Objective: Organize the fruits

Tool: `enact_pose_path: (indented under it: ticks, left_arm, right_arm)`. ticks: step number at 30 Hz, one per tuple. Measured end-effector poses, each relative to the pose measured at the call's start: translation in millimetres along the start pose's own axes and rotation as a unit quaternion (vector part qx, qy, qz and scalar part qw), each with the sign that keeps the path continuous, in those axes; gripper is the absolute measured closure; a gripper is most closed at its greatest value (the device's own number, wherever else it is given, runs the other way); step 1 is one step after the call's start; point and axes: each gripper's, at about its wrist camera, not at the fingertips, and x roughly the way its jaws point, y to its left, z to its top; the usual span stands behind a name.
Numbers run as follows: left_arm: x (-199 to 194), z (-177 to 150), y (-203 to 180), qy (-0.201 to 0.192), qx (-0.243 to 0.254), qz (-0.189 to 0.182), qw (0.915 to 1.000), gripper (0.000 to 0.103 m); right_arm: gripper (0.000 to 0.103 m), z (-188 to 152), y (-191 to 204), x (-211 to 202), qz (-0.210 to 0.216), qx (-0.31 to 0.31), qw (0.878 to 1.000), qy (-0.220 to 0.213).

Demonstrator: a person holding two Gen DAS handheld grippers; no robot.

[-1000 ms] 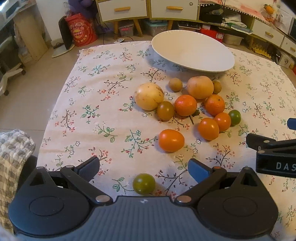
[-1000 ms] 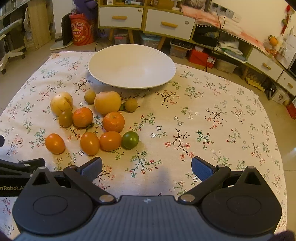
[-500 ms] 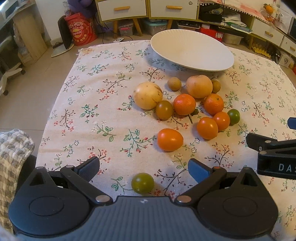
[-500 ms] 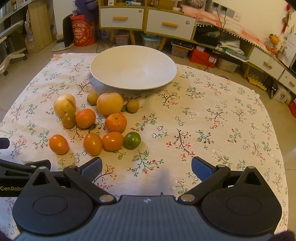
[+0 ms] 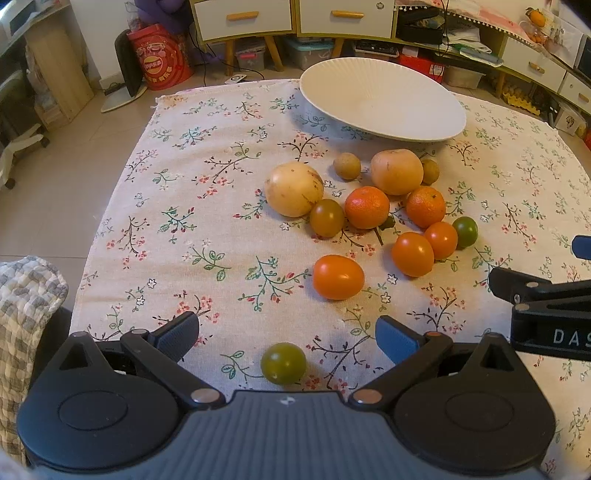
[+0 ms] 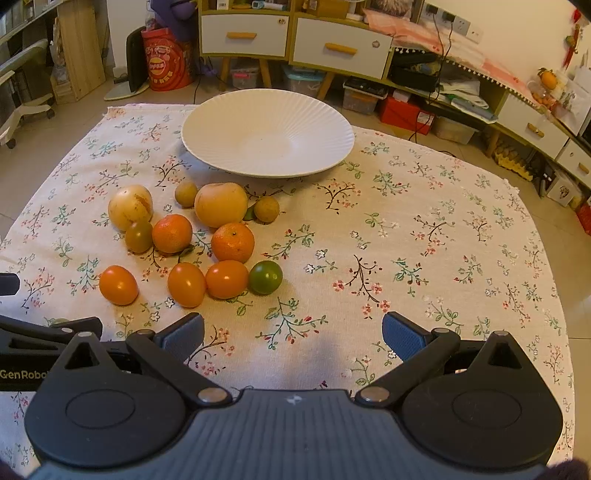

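Observation:
Several fruits lie on a floral tablecloth [image 5: 192, 206] in front of an empty white plate [image 5: 380, 98] [image 6: 267, 133]. Among them are two pale round fruits [image 5: 293, 189], two mandarins [image 5: 366, 212], three orange tomatoes [image 5: 338, 277] and green ones [image 6: 265, 277]. One green tomato [image 5: 283, 363] sits apart, close between the fingers of my open left gripper [image 5: 286, 338]. My right gripper [image 6: 293, 334] is open over bare cloth, with the fruit cluster ahead to its left. It appears in the left wrist view as the black right gripper [image 5: 543, 295] at the right edge.
Beyond the table stand white drawers [image 6: 243, 35], a red bag [image 6: 164, 66] and floor clutter. A checked cloth [image 5: 26, 306] lies at the table's near left corner. The left gripper's body [image 6: 44, 339] shows at the lower left of the right wrist view.
Both views have shifted slightly: the fruits and plate sit a little lower and nearer in the right wrist view. Neither gripper has changed its opening; no fruit has moved.

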Motion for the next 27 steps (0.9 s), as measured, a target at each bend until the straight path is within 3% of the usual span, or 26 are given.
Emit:
enact_pose_path:
  ticks: [27]
  left_arm:
    - [-1.6,0.8,-1.3,0.002,-0.001,-0.003,1.0000,0.019]
  right_arm:
    - [0.000,-1.3,1.2,-0.9,-0.001,-0.001,1.000,0.001]
